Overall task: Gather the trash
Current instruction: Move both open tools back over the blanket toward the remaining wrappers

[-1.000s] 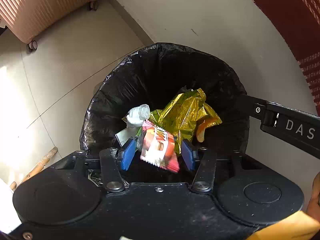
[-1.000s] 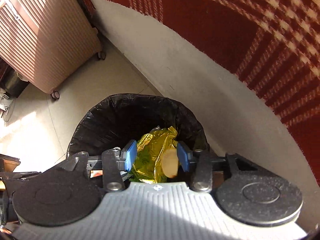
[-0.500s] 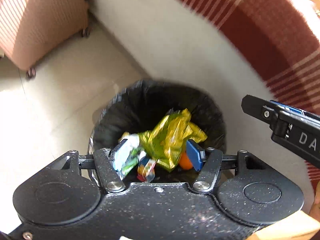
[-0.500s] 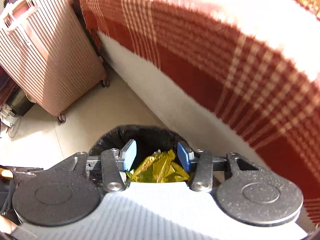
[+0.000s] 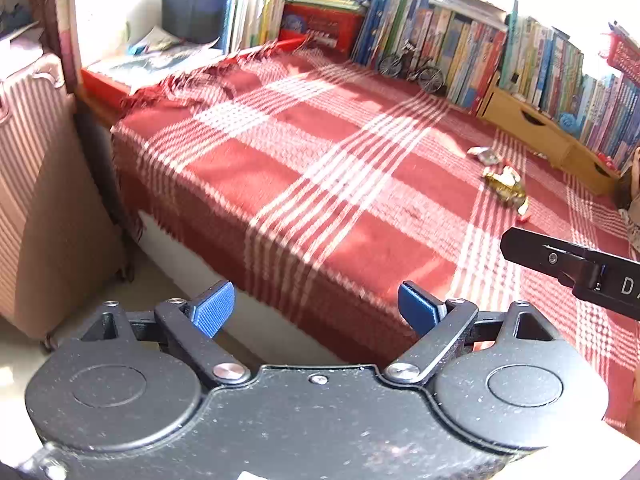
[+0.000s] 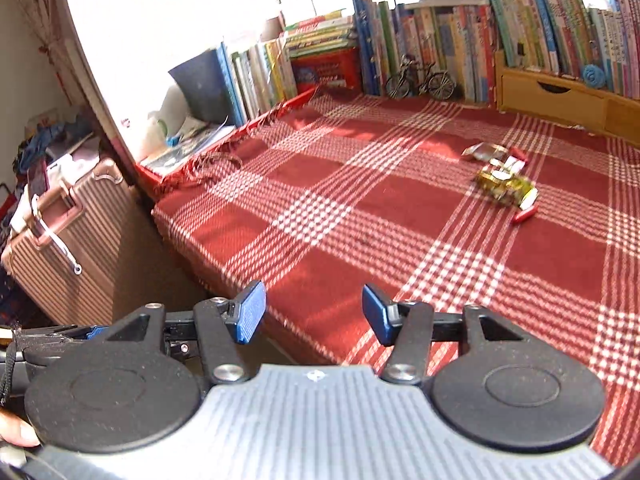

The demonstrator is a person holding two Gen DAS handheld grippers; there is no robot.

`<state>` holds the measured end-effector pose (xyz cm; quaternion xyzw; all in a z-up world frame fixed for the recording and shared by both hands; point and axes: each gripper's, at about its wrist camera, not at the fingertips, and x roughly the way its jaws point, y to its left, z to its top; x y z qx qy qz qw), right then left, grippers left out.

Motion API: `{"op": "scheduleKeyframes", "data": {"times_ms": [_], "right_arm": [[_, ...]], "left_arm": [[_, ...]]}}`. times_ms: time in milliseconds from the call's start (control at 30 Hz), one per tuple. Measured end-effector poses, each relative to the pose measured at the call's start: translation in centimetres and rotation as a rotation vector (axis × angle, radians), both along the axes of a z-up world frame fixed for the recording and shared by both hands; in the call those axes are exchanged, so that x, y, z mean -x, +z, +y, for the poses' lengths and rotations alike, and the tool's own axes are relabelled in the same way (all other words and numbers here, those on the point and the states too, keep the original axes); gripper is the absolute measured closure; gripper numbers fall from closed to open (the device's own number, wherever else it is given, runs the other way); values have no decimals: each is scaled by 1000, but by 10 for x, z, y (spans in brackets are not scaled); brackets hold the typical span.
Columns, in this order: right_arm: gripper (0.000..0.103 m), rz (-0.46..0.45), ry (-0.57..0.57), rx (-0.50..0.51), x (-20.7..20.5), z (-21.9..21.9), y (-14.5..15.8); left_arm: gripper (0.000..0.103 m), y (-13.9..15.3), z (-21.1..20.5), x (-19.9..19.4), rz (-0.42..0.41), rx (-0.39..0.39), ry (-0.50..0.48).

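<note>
Right claw [image 6: 314, 312] empty, jaws just widening, crumpled wrappers [image 6: 505, 184] on red plaid blanket [image 6: 400, 216], books [image 6: 440, 32] behind

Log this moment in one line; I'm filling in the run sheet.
left gripper: open, empty, jaws just opening | right gripper: open, empty, jaws just opening | wrappers: on plaid blanket, uncollected

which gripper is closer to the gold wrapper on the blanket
Right, narrowly. The right gripper faces the gold wrapper up and to its right; the left gripper sits further left of it, with the right one between. Both are open and empty.
</note>
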<state>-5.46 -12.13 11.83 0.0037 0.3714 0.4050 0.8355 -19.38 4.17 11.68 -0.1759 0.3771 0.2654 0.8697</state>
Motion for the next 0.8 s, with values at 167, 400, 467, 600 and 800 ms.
{"op": "scheduleKeyframes", "data": {"times_ms": [167,400,467,600,800], "right_arm": [[31,-33,-125,-17,-62,-19,26],[29,-67,-257,39,-146,-46,30],[29,-56,-285,56,-173,-52,26],[28,-37,-323,93,-217,-55,16],[25,13,-315,138,-271,-47,-5]], "left_arm": [[12,27,-10,-70,-72,-14,-56],[11,14,-30,-168,-105,28,-128],[11,8,-34,-193,-99,25,-148],[11,-5,-43,-236,-69,16,-181],[11,-28,-48,-280,-31,48,-214]]}}
